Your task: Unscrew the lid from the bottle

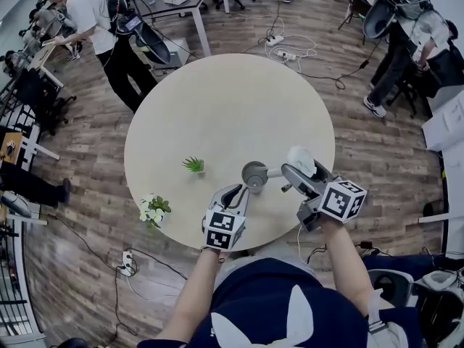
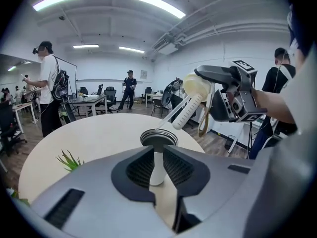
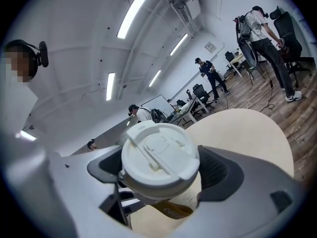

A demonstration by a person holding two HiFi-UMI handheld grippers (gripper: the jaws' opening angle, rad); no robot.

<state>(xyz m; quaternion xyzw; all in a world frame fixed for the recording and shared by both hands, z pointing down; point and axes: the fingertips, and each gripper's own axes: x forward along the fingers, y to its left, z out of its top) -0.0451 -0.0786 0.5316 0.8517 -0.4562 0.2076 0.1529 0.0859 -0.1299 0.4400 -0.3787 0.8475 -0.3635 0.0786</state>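
Two tools meet over the near part of a round desk (image 1: 232, 107); the left tool (image 1: 241, 189) is closed nearly together, its ribbed black pads pressed on a narrow, smooth white part of the bottle (image 2: 158, 138), just under its wide, round, dark metal-edged mouth, which stands open; the bottle is held just above the desk's near edge. The right tool (image 1: 296, 171) is clamped on the lid (image 3: 159, 157), a matte white plastic disc with a moulded flip tab; the lid is off the bottle, up and to its right. A white ribbed straw (image 2: 190, 110) slants from under the lid, its thin end reaching down to the bottle's rim; a tan printed strap (image 3: 171, 209) hangs below the lid.

The desk's top is pale, plain and matte; a small spiky green plant (image 1: 193, 165) stands on it, and a white-flowered one (image 1: 154, 209) at its edge. The floor (image 1: 72, 281) is wood plank, strewn with cables (image 1: 290, 49); other desks, office chairs and standing people ring the room; long light strips (image 2: 156, 3) line the white ceiling.
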